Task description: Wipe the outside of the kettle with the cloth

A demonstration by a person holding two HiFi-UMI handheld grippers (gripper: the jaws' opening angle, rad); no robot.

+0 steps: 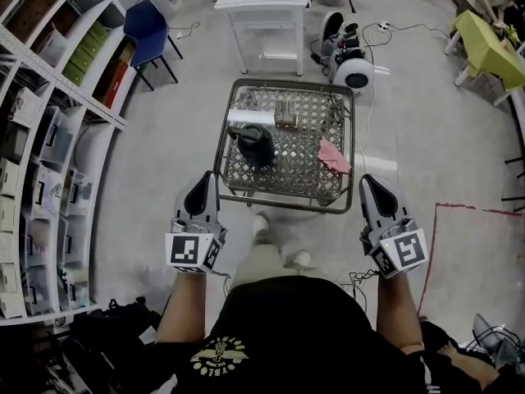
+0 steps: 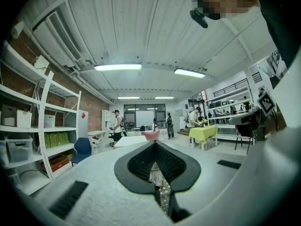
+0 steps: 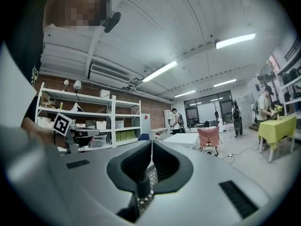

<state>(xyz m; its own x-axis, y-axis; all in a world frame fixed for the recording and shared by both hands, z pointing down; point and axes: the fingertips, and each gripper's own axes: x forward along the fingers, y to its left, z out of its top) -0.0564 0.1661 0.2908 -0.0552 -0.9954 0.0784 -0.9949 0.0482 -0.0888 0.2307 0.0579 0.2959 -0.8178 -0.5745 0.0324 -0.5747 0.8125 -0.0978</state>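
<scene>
A low table [image 1: 283, 171] stands at the centre of the head view on a grey floor [image 1: 164, 179] — a dark metal frame round a top of open woven lattice. A dark kettle [image 1: 256, 142] stands upright on the left half of the top. A pink cloth [image 1: 333, 156] lies crumpled by the right rim, well apart from the kettle. Near the far edge sits a small brownish thing [image 1: 285, 113] — too small to identify. A pale strip [image 1: 248, 115] lies left of it.

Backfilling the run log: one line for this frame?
phase: pre-grasp | left claw: shut, empty | right claw: shut, empty | kettle: upright on table | cloth: on table, right of kettle, untouched
</scene>
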